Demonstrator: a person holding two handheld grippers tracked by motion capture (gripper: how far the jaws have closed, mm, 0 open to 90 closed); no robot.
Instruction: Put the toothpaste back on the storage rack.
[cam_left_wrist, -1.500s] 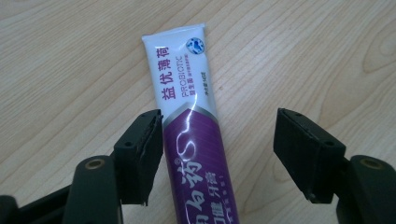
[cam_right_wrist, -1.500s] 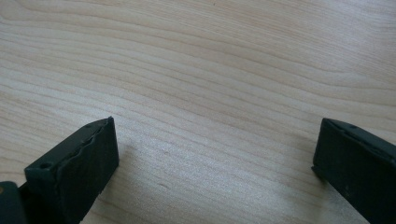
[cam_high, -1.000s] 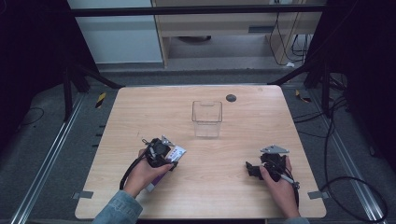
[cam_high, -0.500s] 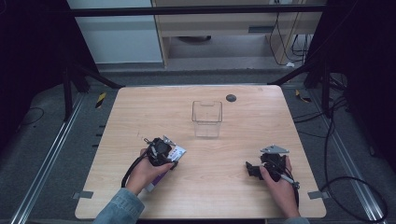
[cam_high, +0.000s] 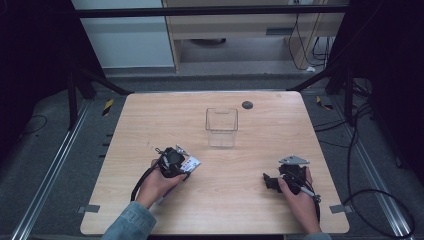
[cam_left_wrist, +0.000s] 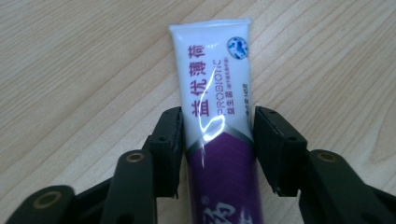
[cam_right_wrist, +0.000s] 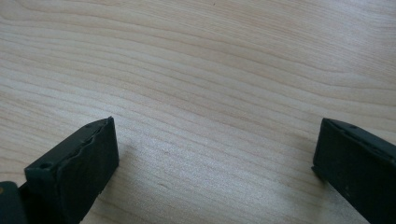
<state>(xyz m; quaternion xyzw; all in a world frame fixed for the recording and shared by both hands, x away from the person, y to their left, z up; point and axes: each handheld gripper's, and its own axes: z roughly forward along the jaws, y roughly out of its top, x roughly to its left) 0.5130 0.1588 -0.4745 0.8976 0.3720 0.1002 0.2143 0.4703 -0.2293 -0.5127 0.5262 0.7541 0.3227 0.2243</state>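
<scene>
1. Tube (cam_left_wrist: 217, 116): white upper part, purple lower part, purple lettering, small blue dot.
2. Table (cam_high: 150, 120): pale wood grain.
3. Bin (cam_high: 221, 127): clear.
4. Grippers: black jaws.

A clear, square, open-topped plastic container (cam_high: 221, 127) stands upright on the pale wooden tabletop (cam_high: 150, 120), midway across and nearer the far edge. A small, dark, round disc (cam_high: 247, 105) lies beyond it, close to the far edge.

glossy plastic toothpaste tube (cam_left_wrist: 217, 116), matt wood table (cam_high: 260, 200)
</scene>
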